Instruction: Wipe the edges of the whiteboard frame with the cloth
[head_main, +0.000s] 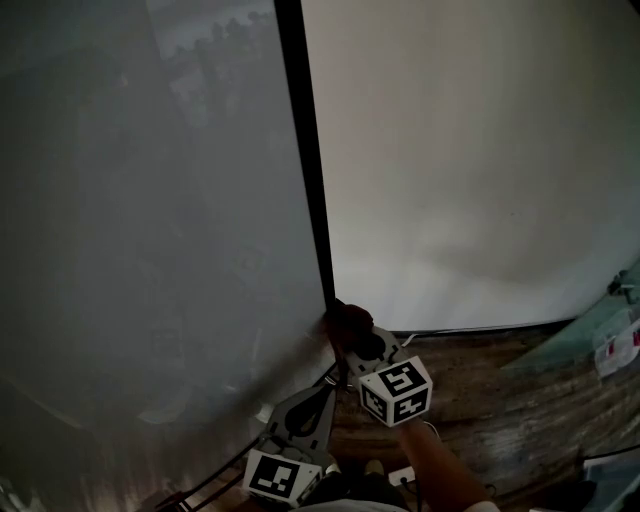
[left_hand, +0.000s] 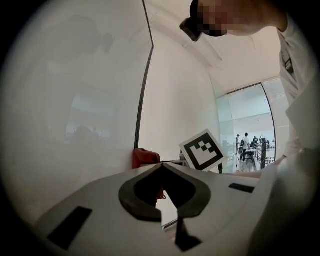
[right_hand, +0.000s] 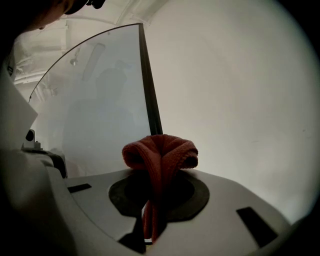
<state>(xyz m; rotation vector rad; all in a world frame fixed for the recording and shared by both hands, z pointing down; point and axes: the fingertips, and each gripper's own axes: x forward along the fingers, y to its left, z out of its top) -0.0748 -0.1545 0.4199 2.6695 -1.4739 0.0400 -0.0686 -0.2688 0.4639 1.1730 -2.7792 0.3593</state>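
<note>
**Cloth** (right_hand: 160, 152): red and folded into a loop. Its tail is pinched between the jaws of the right hand-held gripper (right_hand: 157, 175), and the padded fold stands out past the tips. In the head view the fold sits against the lower end of the frame edge (head_main: 305, 150), touching it or very nearly so.

**Frame edge:** a narrow dark strip running upright along the right side of the whiteboard (head_main: 150, 250). Most of its length rises above the cloth. How much of it is already clean cannot be told.

**Right hand-held gripper:** clamped narrow on the cloth and pointing at the strip from below, with its marker cube (head_main: 397, 390) facing up.

**Left hand-held gripper** (left_hand: 161, 165): jaws together at the tips and gripping nothing. It is held just beneath and behind the right one and takes no part in the wipe.

**Surroundings:** a pale wall (head_main: 470, 150) just right of the strip, and a wood-patterned floor (head_main: 480, 400) below.

**Handling note (judgement):**
- The step in hand looks like a stroke along the vertical edge, starting from its bottom corner.
- Keep the fold square on the strip, so cloth rather than jaw metal meets the frame.
- Press lightly and evenly, and travel straight up without drifting onto the board face or the wall.
- Hold the pinch firm, because the loop could drag out of the jaws against the edge.
- The left hand-held gripper is best kept out of the stroke's path.
</note>
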